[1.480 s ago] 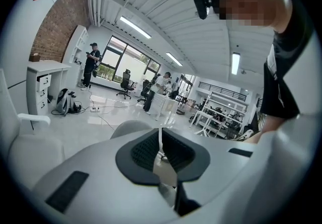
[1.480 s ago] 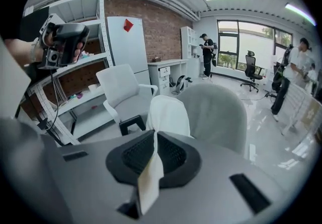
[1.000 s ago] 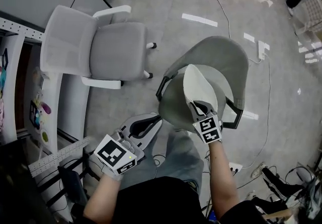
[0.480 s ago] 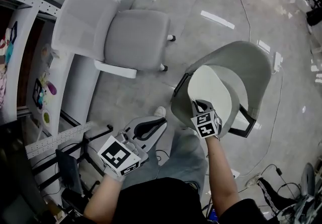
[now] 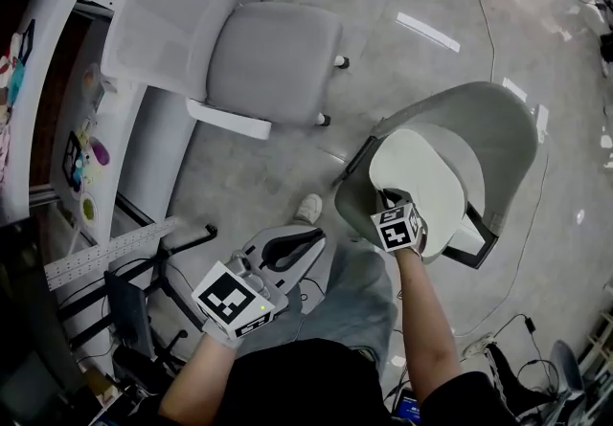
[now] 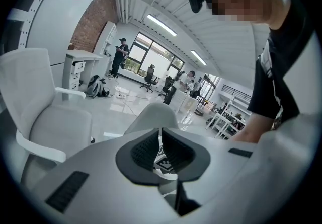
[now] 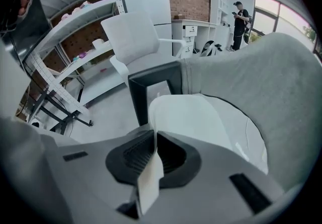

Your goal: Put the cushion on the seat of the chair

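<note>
The pale cushion (image 5: 426,187) lies across the seat of the grey shell chair (image 5: 498,127), its far side up against the curved backrest and its near edge lifted a little where it is gripped. Whether the rest of it sits fully down on the seat I cannot tell. The right gripper (image 5: 388,199) is clamped on that near edge. In the right gripper view the cushion (image 7: 201,122) runs out from between the dark pads (image 7: 136,155) and spreads toward the grey chair back (image 7: 282,97), with the chair's black frame (image 7: 151,87) just to its left. The left gripper (image 5: 308,240) hangs low on the other side of the person's legs, well apart from the chair. Its jaws are pressed together with nothing between them, and in its own view the left gripper (image 6: 160,140) points out across the room. A shoe (image 5: 308,209) stands on the glossy grey floor (image 5: 278,166) between the two grippers. Further off, a white office chair (image 5: 259,60) with armrests stands beside the shelving (image 5: 67,156), and cables (image 5: 488,22) trail over the floor beyond the grey chair.
</note>
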